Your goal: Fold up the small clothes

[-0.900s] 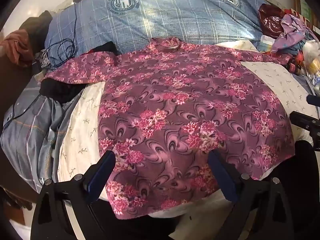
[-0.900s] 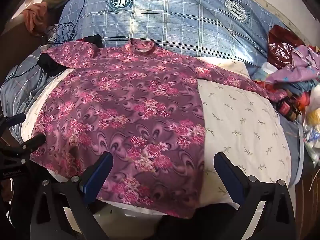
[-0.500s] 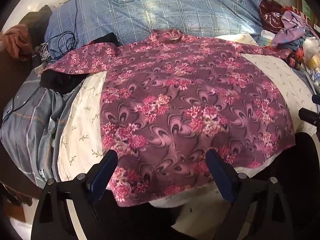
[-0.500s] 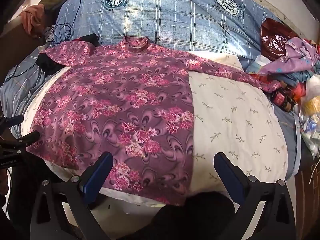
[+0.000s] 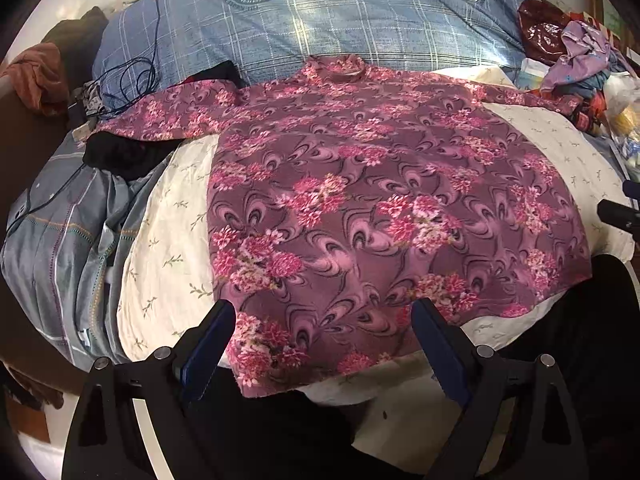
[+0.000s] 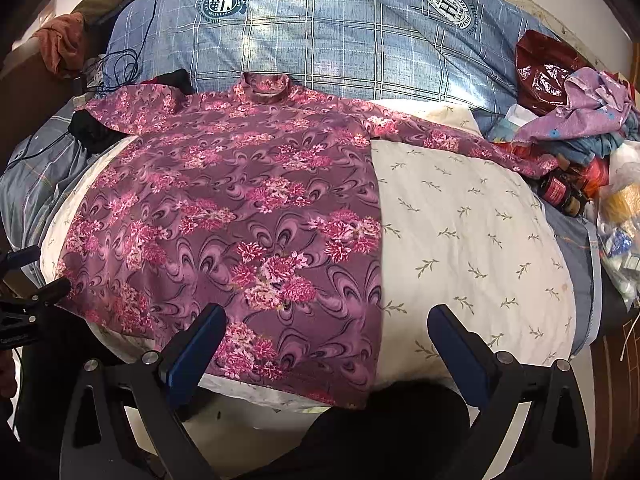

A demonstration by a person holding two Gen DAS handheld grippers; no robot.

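Left claw: fingers were held wide apart and empty, poised just above the hem of the floral shirt. Its left finger sat at the shirt's left bottom corner; its right finger sat over the middle of the hem. No contact with the cloth could be confirmed.

Right claw: fingers were likewise apart, nothing held. Its left finger lay over the lower hem of the shirt; its right finger lay over the bare cream sheet, beyond the shirt's right edge.

Layout outward from the claws: the shirt was spread flat, front up, on the cream sheet. The hem was nearest the claws and hung slightly over the bed edge; the collar was farthest, against the blue plaid quilt. The sleeves were stretched out to either side; the left one rested on a black garment, the right one reached toward a pile of clutter.

Judgement on the step in hand: a grasp had not yet been made. For a clean fold, each claw would best be brought onto a bottom corner, both layers pinched together, and the sheet beneath kept out of the pinch. The right claw appeared to need the greater correction, inward toward the shirt's corner.
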